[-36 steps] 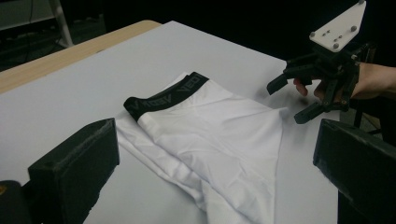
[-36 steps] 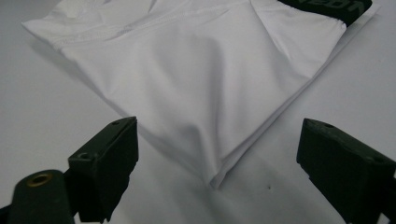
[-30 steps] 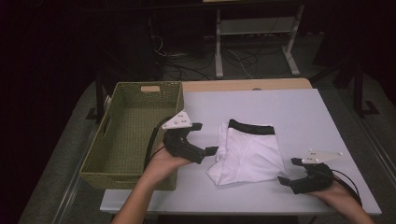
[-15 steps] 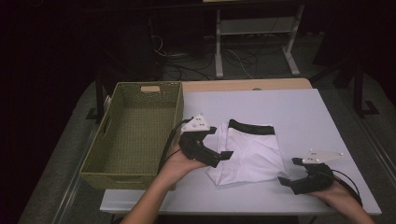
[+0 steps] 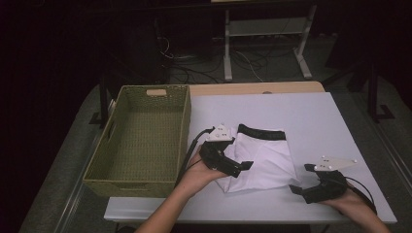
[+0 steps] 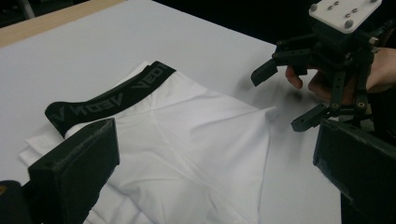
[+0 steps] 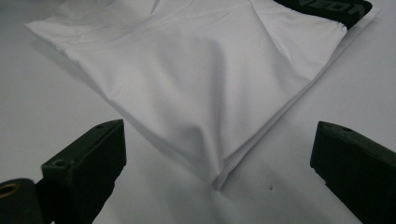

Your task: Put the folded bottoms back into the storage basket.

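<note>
Folded white underwear is lying on the white table, between two hand-held grippers.

The left gripper is held over the left part of the garment, and its jaws are seen wide apart with nothing gripped between them. The right gripper is kept just beside the right corner of the cloth; its jaws have just been opening and are spread wide, and nothing is held. A green woven basket is placed at the left of the garment.
</note>
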`<state>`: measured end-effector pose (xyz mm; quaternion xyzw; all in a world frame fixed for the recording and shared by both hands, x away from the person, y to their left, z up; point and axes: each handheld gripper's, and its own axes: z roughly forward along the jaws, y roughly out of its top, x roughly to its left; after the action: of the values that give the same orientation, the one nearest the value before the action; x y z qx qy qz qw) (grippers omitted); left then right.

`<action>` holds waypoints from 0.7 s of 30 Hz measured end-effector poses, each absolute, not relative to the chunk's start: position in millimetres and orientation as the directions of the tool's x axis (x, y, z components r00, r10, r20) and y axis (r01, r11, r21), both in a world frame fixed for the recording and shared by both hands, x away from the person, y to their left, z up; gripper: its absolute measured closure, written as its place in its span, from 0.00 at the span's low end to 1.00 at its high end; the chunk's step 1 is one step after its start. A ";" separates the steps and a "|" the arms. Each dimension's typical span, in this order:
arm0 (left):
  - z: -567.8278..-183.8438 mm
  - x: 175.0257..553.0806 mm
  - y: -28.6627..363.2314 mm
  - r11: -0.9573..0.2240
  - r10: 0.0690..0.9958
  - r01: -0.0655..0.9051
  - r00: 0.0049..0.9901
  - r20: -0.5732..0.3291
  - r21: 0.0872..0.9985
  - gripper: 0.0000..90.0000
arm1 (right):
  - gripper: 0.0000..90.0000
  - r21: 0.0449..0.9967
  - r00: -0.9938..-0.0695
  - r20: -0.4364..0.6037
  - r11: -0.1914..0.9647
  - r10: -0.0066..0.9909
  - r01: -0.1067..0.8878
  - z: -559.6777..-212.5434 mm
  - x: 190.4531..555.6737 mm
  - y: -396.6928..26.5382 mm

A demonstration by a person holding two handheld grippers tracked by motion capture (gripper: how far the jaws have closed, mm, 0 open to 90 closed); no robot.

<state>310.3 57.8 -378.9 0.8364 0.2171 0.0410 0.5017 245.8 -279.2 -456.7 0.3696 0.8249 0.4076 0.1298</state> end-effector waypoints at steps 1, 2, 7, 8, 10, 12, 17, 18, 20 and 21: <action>-380.9 310.7 57.2 -0.400 0.409 0.325 0.900 -0.151 0.857 0.00 | 0.04 0.769 -0.694 0.086 0.395 0.715 0.503 -456.7 246.1 -279.3; -383.0 311.0 56.9 -0.396 0.414 0.326 0.898 -0.150 0.858 0.00 | 0.04 0.769 -0.693 0.087 0.394 0.715 0.503 -456.7 246.2 -279.3; -393.3 313.1 54.9 -0.406 0.430 0.332 0.891 -0.143 0.851 0.00 | 0.03 0.769 -0.694 0.087 0.395 0.715 0.503 -457.4 246.1 -279.7; -395.2 313.3 54.6 -0.409 0.433 0.335 0.890 -0.143 0.849 0.00 | 0.03 0.769 -0.694 0.090 0.393 0.714 0.504 -457.6 246.0 -279.8; -399.3 314.2 54.1 -0.406 0.442 0.346 0.885 -0.149 0.846 0.00 | 0.03 0.768 -0.694 0.093 0.392 0.714 0.506 -457.6 246.0 -279.9; -403.4 315.0 53.8 -0.408 0.448 0.354 0.881 -0.154 0.841 0.00 | 0.03 0.766 -0.694 0.096 0.392 0.714 0.509 -458.1 246.4 -280.3; -413.2 319.5 52.5 -0.413 0.475 0.370 0.867 -0.150 0.832 0.00 | 0.03 0.761 -0.697 0.091 0.402 0.712 0.510 -458.5 246.3 -278.6; -414.3 320.6 52.5 -0.413 0.480 0.373 0.865 -0.149 0.831 0.00 | 0.03 0.760 -0.697 0.091 0.403 0.712 0.510 -458.5 246.3 -278.5; -415.4 321.6 52.4 -0.413 0.487 0.375 0.861 -0.147 0.830 0.00 | 0.03 0.759 -0.697 0.092 0.403 0.711 0.511 -458.5 246.4 -278.5; -416.5 322.7 52.2 -0.412 0.491 0.378 0.859 -0.148 0.829 0.00 | 0.03 0.758 -0.696 0.094 0.402 0.712 0.514 -458.8 246.6 -278.8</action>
<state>322.7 52.2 -416.5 0.8383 0.2592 0.0589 0.4760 246.6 -278.8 -458.8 0.3702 0.8280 0.4027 0.1232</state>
